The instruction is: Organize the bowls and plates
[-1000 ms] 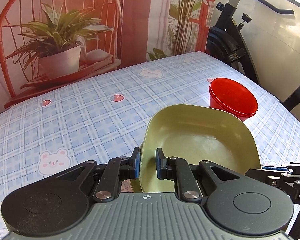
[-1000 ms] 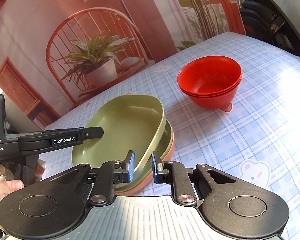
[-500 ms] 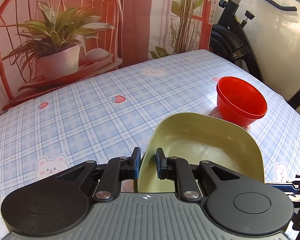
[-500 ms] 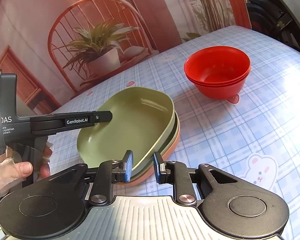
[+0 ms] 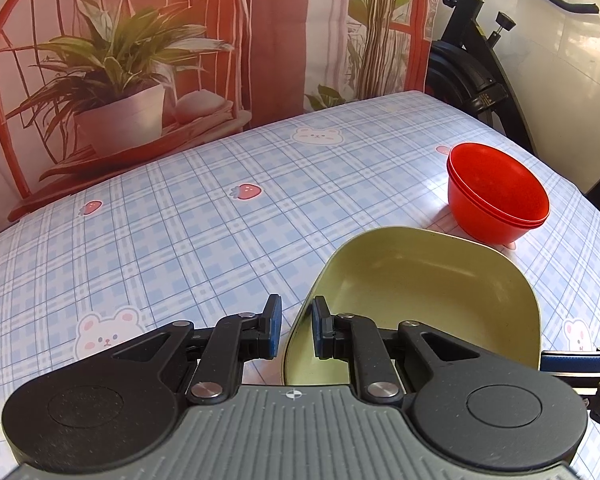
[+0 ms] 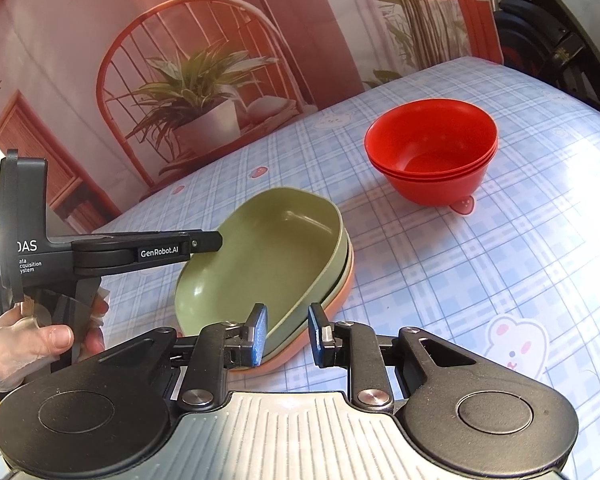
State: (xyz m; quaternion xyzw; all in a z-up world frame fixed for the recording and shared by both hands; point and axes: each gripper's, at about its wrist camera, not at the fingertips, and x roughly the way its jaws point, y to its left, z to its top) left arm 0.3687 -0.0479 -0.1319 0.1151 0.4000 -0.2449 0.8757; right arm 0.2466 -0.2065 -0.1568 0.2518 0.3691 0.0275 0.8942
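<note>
1 hand (image 6: 24, 344) at far L carries the L gripper (image 5: 297, 326); its fingers pinch the rim of the top green plate (image 6: 260, 256). Plate sits tilted, L edge raised, over a 2nd green plate and an orange plate (image 6: 350, 276), stacked on the checked worktop (image 5: 180, 220). R gripper (image 6: 286, 332): fingers spread, stack's near rim betw. them, R pad clear. Far R: nested red bowls (image 6: 432, 160), apart from the plates.
</note>
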